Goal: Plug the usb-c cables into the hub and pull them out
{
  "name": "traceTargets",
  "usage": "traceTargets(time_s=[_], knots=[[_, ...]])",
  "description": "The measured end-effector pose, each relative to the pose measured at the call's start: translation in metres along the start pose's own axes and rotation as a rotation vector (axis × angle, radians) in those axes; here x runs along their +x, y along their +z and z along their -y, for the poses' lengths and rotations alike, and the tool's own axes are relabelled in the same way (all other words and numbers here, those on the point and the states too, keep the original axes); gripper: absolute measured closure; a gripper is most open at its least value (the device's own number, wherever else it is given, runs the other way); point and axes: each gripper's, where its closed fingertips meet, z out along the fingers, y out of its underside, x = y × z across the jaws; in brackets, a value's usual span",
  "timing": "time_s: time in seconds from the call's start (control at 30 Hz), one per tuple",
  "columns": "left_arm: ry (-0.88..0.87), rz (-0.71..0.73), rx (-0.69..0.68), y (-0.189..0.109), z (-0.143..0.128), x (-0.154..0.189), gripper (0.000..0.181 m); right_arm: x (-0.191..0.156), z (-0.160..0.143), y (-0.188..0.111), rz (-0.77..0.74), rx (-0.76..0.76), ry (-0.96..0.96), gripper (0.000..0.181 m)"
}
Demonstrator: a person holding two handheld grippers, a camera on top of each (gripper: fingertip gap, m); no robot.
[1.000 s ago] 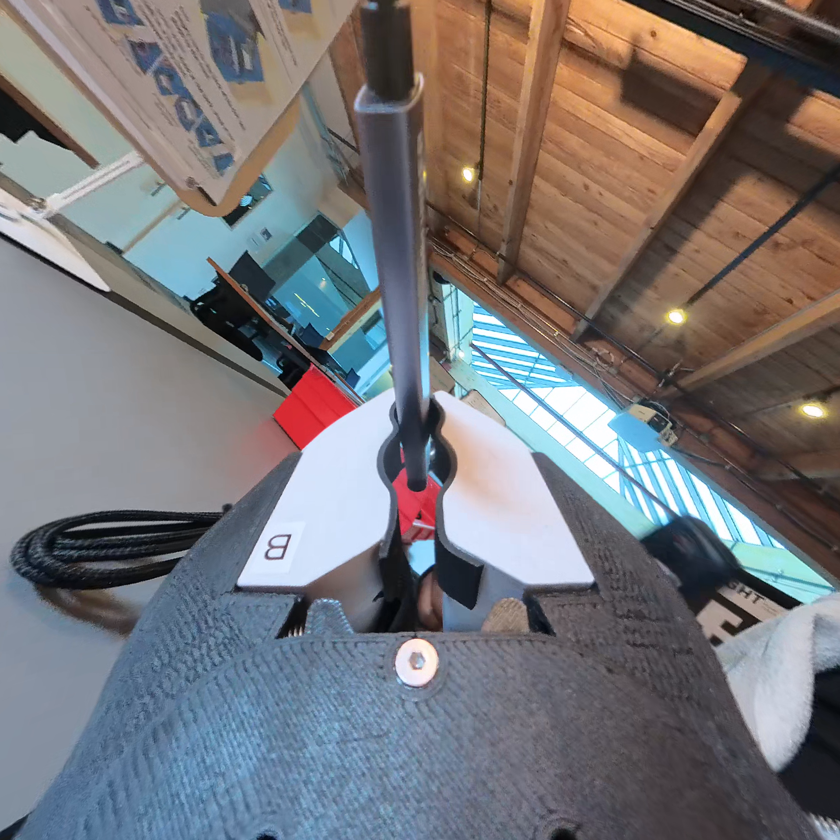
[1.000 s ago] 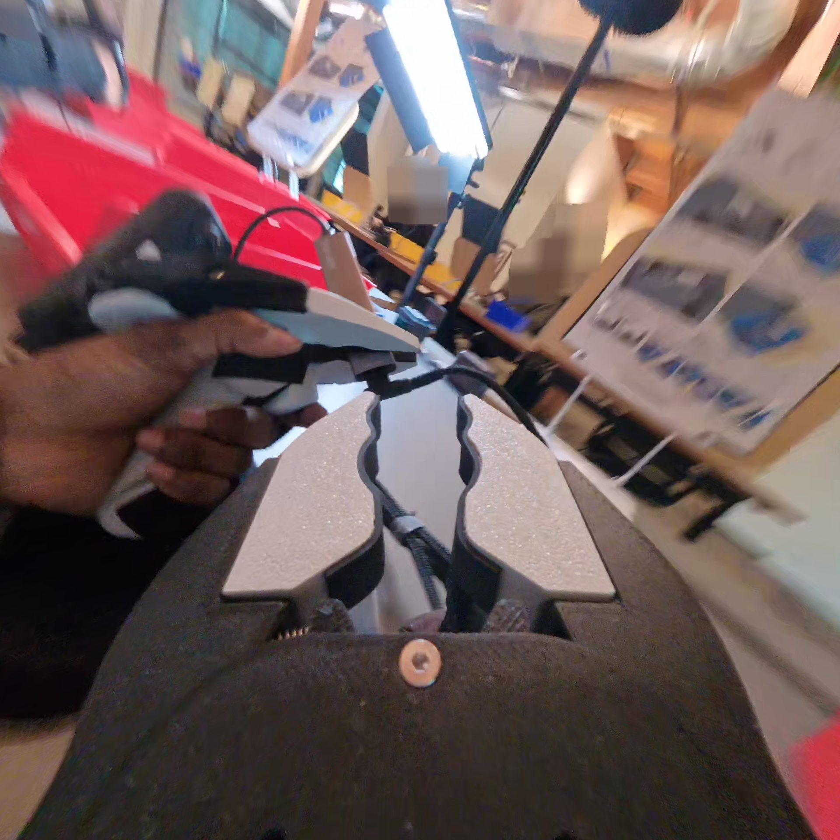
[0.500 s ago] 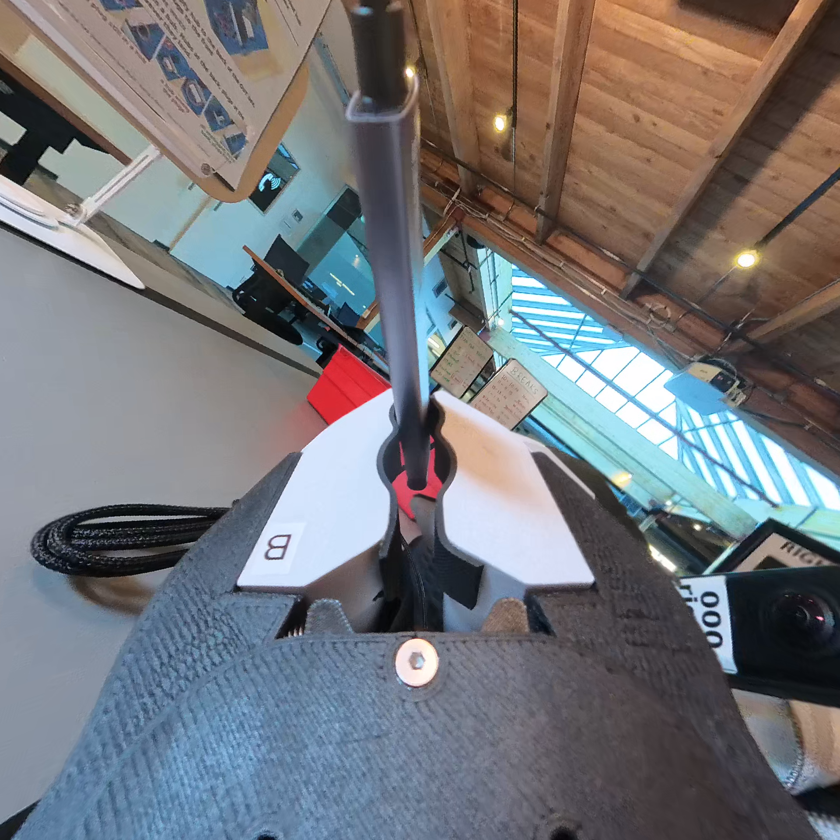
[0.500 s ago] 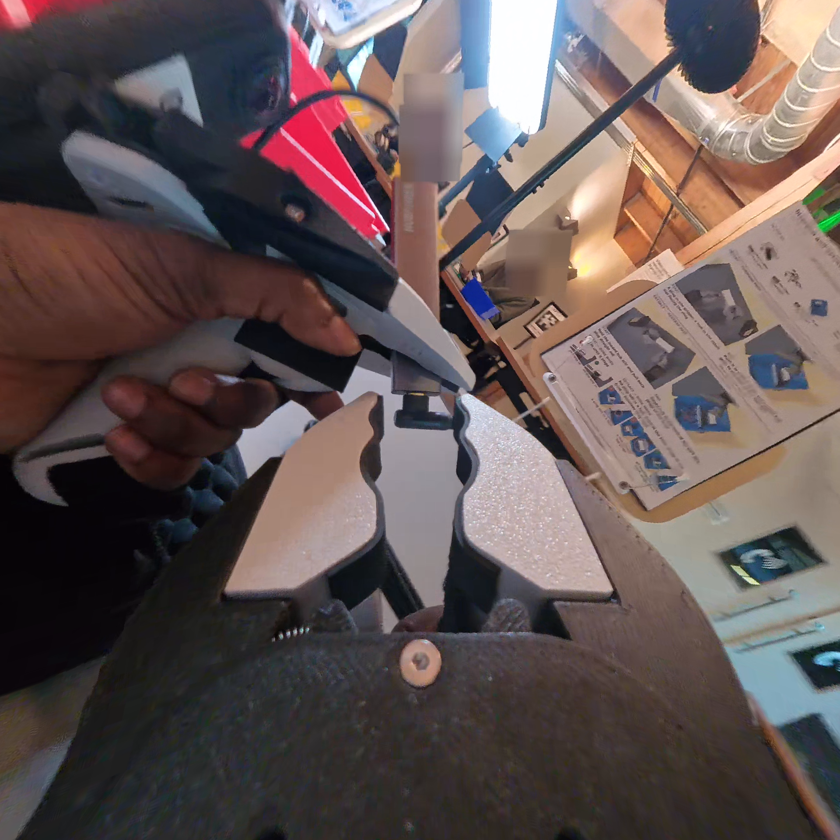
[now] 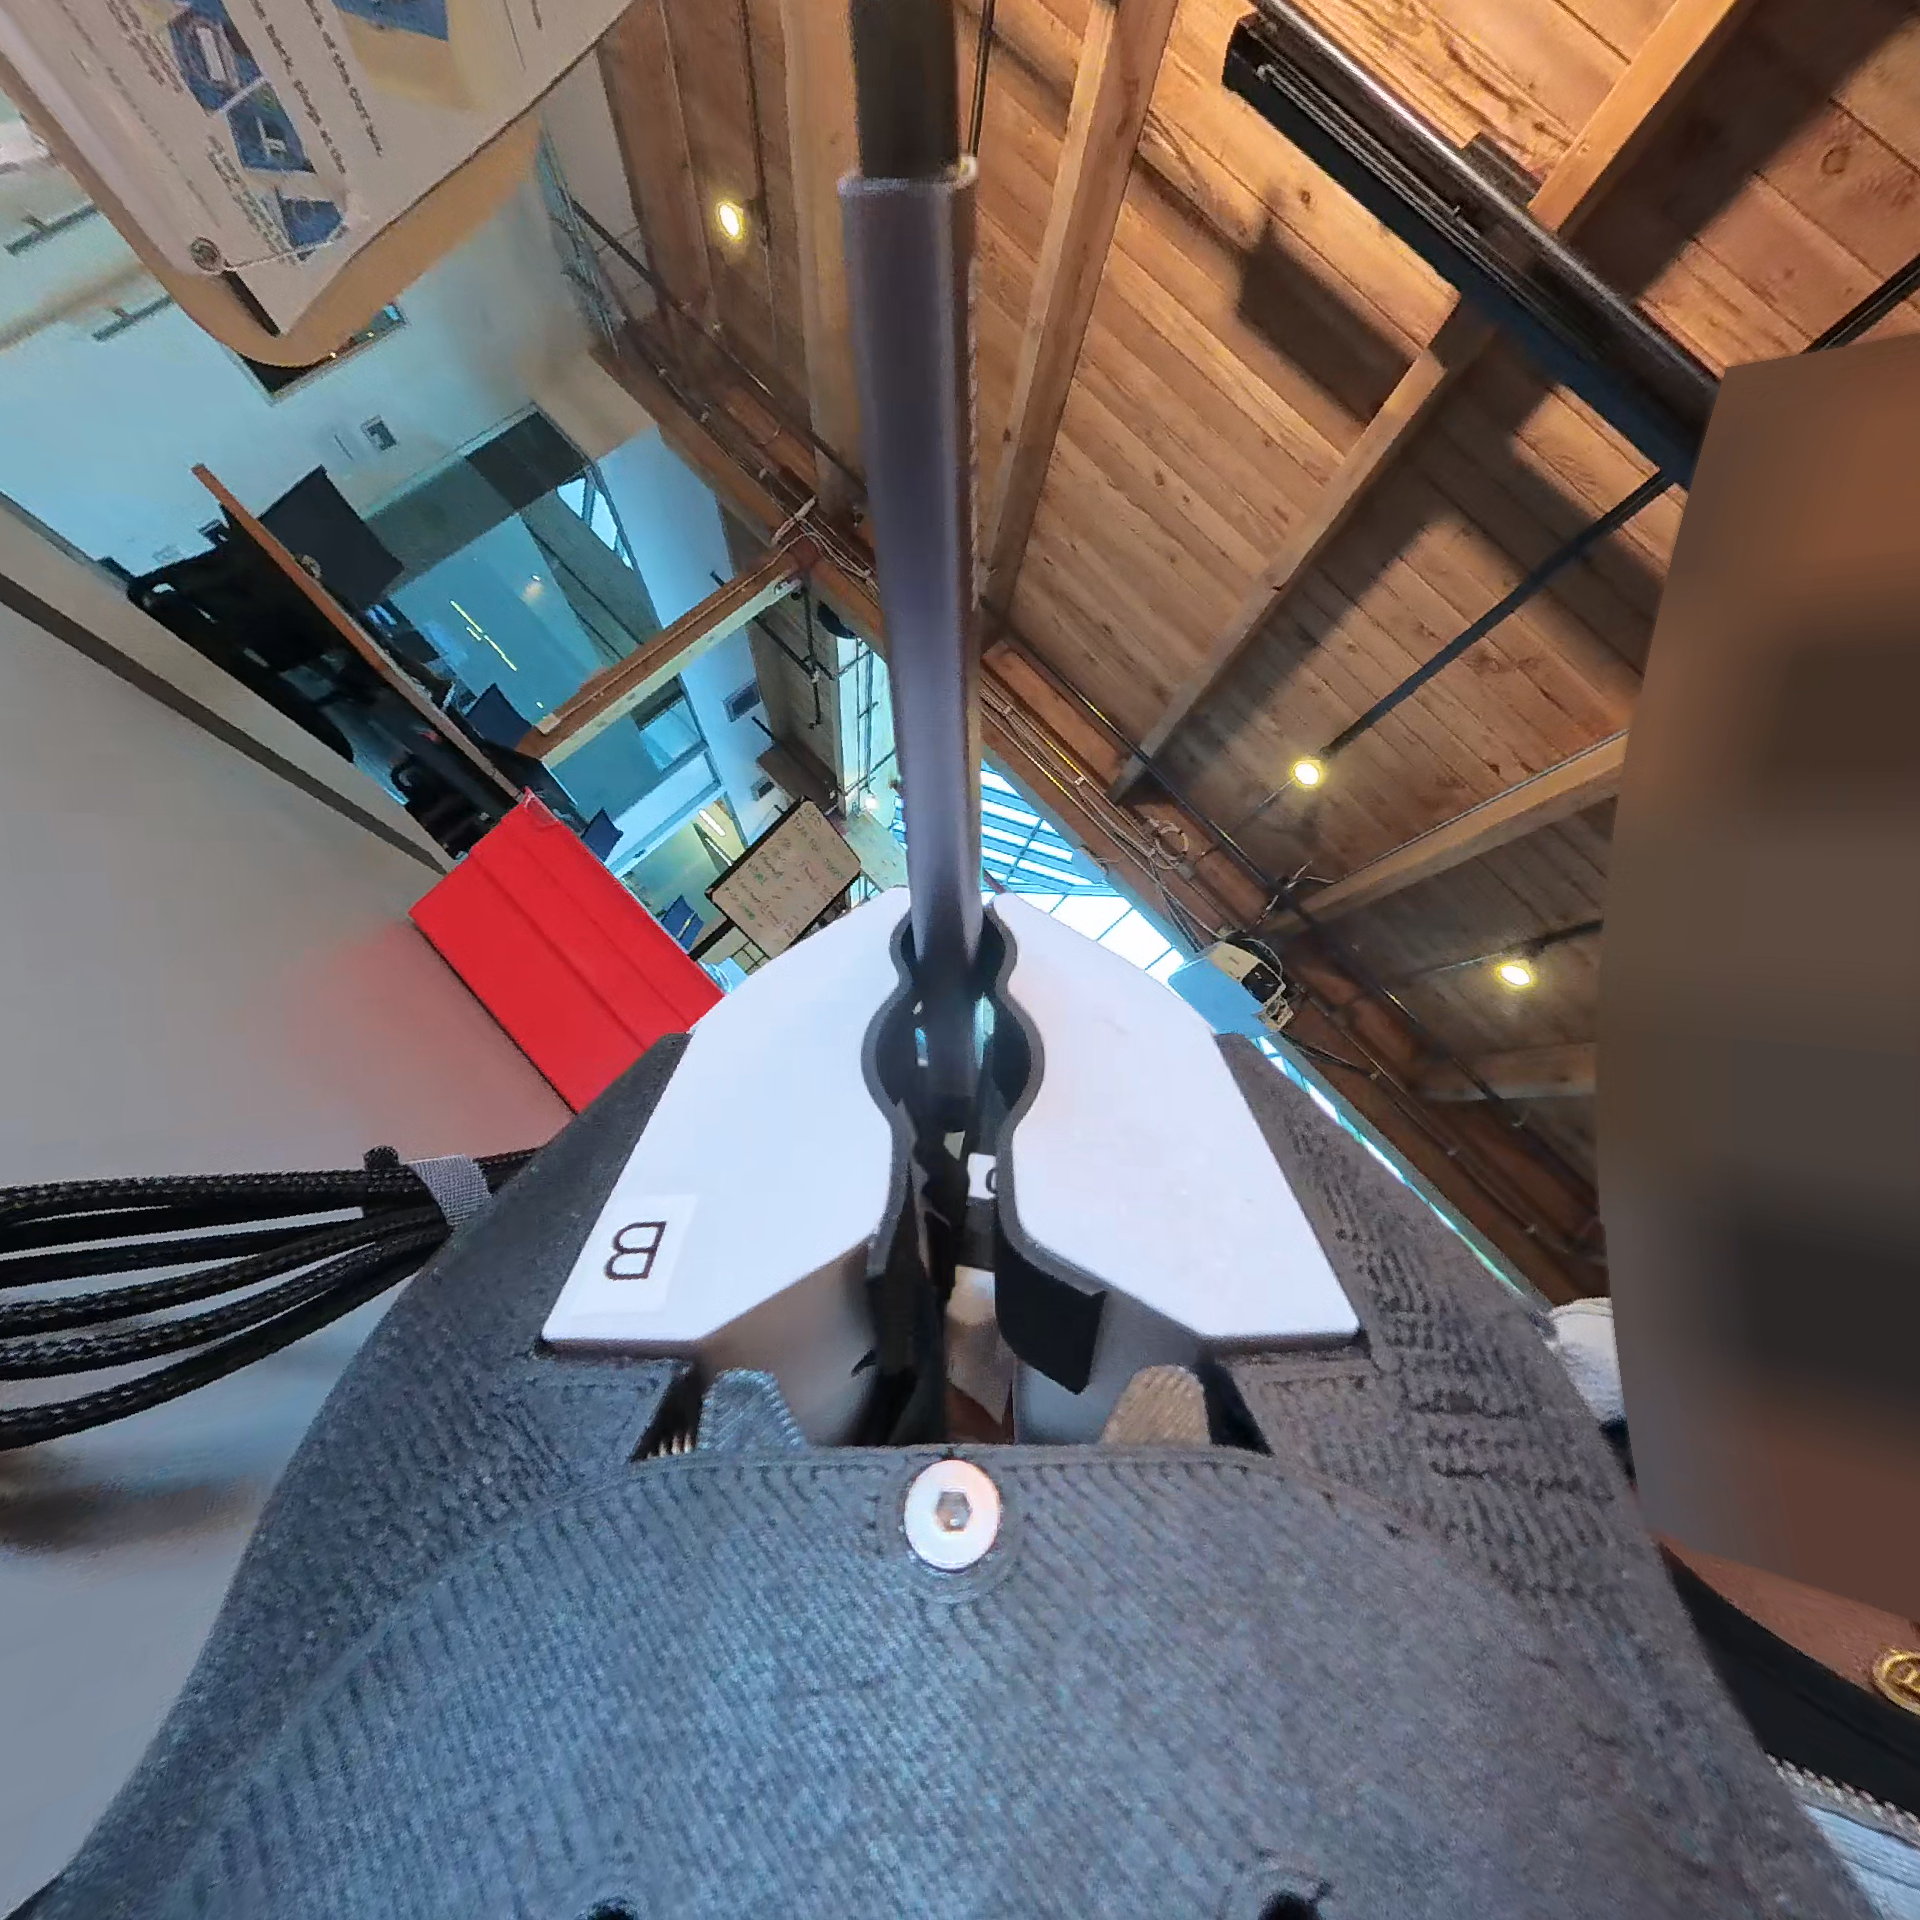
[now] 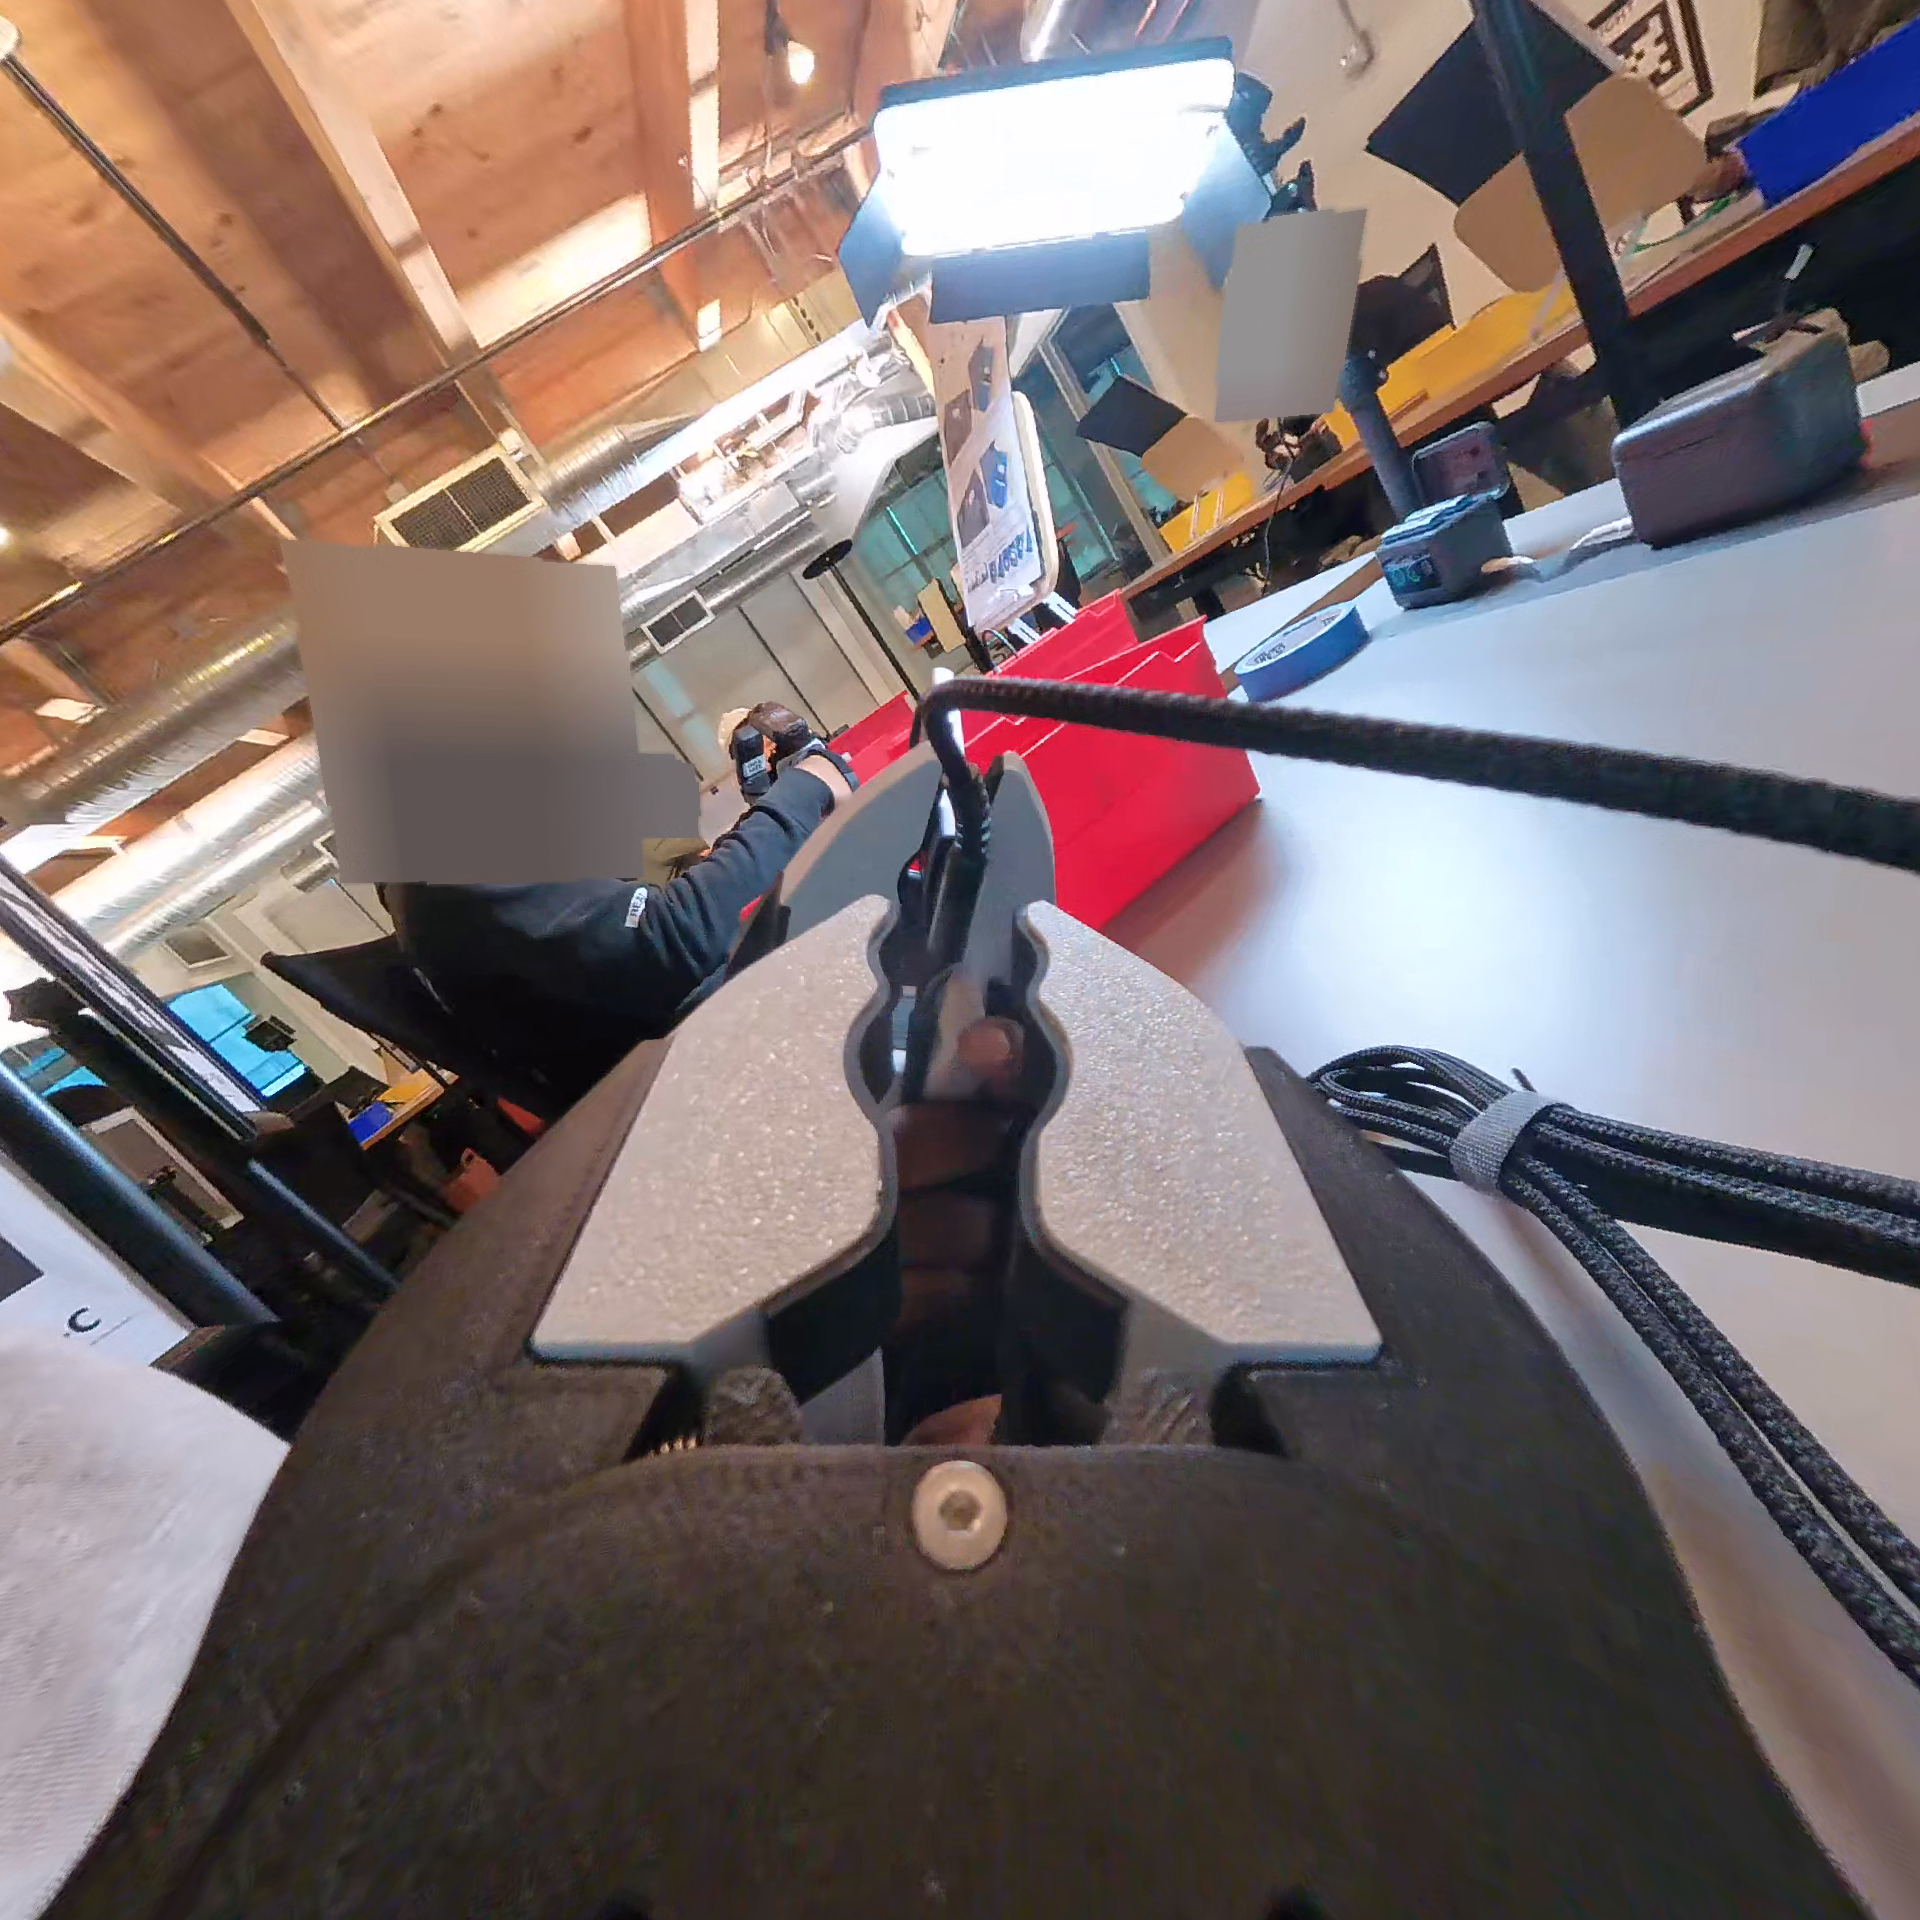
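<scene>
The left gripper point(image 5: 948, 997) has its two pale grey fingers clamped on a slim dark grey metal hub point(image 5: 914, 582), gripped by its near end. The hub's long axis runs straight out along the fingers and up toward the wooden ceiling point(image 5: 1299, 416), with a black plug point(image 5: 902, 73) seated in its far end.

The right gripper point(image 6: 951, 997) has its fingers drawn close together, with a narrow gap between them; what, if anything, they grip I cannot tell. Just beyond them the left gripper's fingertips point(image 6: 1013, 831) show, and a black braided usb-c cable point(image 6: 1455, 758) bends out from there and runs toward the right edge of the grey tabletop point(image 6: 1558, 935). A coiled bundle of black braided cable point(image 6: 1662, 1174) with a grey strap lies on the tabletop beside the right gripper.
</scene>
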Motion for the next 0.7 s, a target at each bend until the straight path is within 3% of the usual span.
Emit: traceTargets(time_s=[0.1, 0.2, 0.7], knots=[[0.013, -0.006, -0.002, 0.000, -0.001, 0.002, 0.172, -0.003, -0.004, 0.003, 0.019, -0.030, 0.008, 0.159], [0.055, -0.018, -0.045, 0.003, -0.008, 0.006, 0.172, -0.003, -0.001, 0.003, 0.008, -0.004, -0.024, 0.173], [0.121, -0.007, -0.128, 0.008, -0.023, 0.009, 0.171, -0.003, 0.009, -0.006, 0.025, 0.050, -0.008, 0.173]])
